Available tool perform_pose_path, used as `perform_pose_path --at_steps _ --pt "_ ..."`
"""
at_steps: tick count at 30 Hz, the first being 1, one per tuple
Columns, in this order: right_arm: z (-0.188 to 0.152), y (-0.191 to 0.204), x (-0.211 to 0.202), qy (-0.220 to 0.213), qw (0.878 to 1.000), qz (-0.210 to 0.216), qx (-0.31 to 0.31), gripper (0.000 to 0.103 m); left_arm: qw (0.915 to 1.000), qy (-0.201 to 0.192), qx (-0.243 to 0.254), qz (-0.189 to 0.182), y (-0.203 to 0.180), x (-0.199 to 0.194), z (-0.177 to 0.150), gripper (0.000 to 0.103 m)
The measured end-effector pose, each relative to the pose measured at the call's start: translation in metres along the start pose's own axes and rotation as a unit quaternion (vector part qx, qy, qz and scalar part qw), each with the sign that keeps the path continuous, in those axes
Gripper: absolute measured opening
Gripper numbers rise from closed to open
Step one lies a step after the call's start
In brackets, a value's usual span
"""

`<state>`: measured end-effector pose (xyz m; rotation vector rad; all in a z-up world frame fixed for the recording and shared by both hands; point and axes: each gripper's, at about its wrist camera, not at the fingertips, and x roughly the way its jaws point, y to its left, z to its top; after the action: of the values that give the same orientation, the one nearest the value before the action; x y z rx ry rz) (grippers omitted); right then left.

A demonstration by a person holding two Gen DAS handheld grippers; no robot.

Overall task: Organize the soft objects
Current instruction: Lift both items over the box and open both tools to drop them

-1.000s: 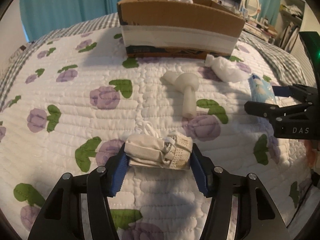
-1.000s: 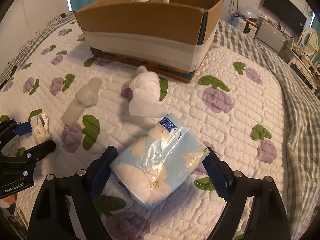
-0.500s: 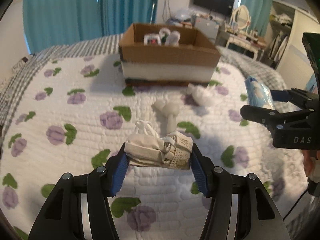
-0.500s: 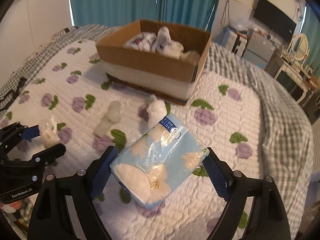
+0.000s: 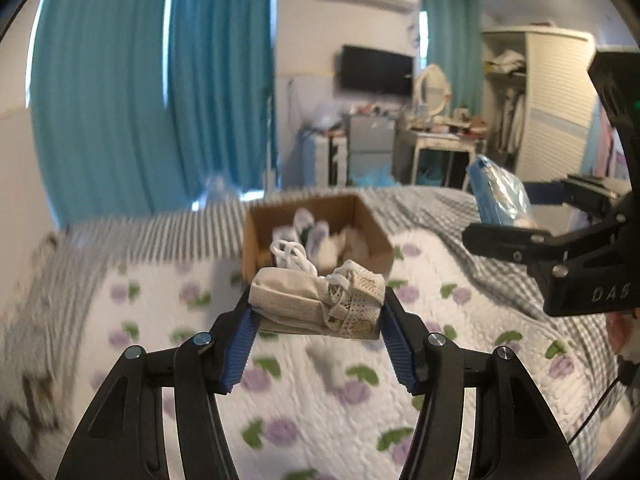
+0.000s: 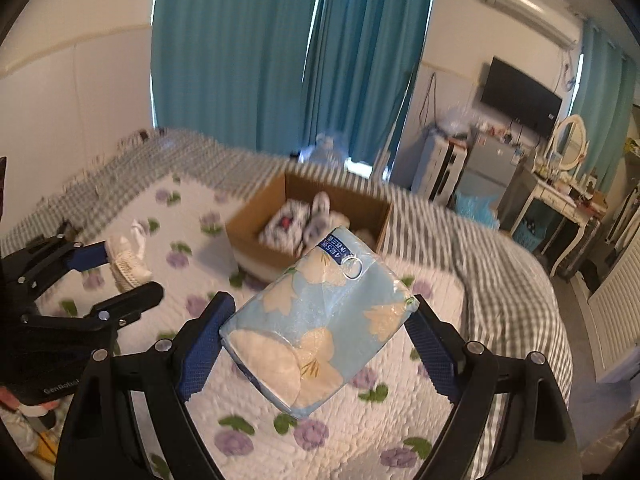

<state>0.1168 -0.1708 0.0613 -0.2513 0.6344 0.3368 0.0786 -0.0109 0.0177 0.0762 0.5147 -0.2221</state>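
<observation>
left gripper [image 5: 318,314] is clamped on a folded beige cloth bundle [image 5: 316,300] w/ lace trim and white loops on top, blue pads pressing both ends, held up in the air at center frame. right gripper [image 6: 320,320] is clamped on a light blue tissue pack [image 6: 320,328] w/ cream flower print, tilted diagonally, also up off the bed. in the left wrist view the tissue pack pokes up at the right edge. beyond both, mid frame, sits an open cardboard box [image 6: 256,220] w/ soft white and patterned stuff already inside, resting on the bed's white quilt [image 6: 360,432] w/ purple flowers. teal curtains [image 6: 280,60] in the upper bg, tv [image 6: 520,102] upper right. pretty blurry tbh.
</observation>
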Motion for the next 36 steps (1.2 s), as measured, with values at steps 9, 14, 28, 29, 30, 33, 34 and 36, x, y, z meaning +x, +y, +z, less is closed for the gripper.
perform_pose_path --at_steps 9,14,28,29,30,33,34,36 --pt "0.066 -0.015 0.003 -0.071 0.997 0.005 0.029 0.087 0.9980 -0.027 0.055 0.012 0.018 0.037 0.058 0.057" --pt "0.099 -0.032 0.048 -0.084 0.995 0.008 0.059 0.087 0.9981 -0.024 0.054 0.019 0.029 0.089 0.080 0.057" --pt "0.087 -0.081 0.251 -0.013 0.992 0.022 0.122 0.088 0.9980 0.046 0.034 0.026 0.063 0.255 0.067 0.058" --pt "0.083 -0.083 0.259 -0.016 0.992 0.029 0.125 0.088 0.9985 0.043 0.030 0.014 0.065 0.258 0.066 0.059" --pt "0.080 -0.087 0.262 -0.017 0.991 0.029 0.128 0.089 0.9988 0.042 0.025 0.003 0.067 0.260 0.065 0.061" --pt "0.073 -0.095 0.265 -0.027 0.991 0.017 0.129 0.091 0.9985 0.050 0.018 0.013 0.065 0.262 0.068 0.084" --pt "0.073 -0.097 0.263 -0.030 0.991 0.017 0.128 0.091 0.9986 0.041 0.021 0.028 0.063 0.258 0.069 0.084" --pt "0.074 -0.101 0.256 -0.033 0.991 0.012 0.128 0.092 0.9984 0.027 0.027 0.043 0.059 0.250 0.073 0.084"
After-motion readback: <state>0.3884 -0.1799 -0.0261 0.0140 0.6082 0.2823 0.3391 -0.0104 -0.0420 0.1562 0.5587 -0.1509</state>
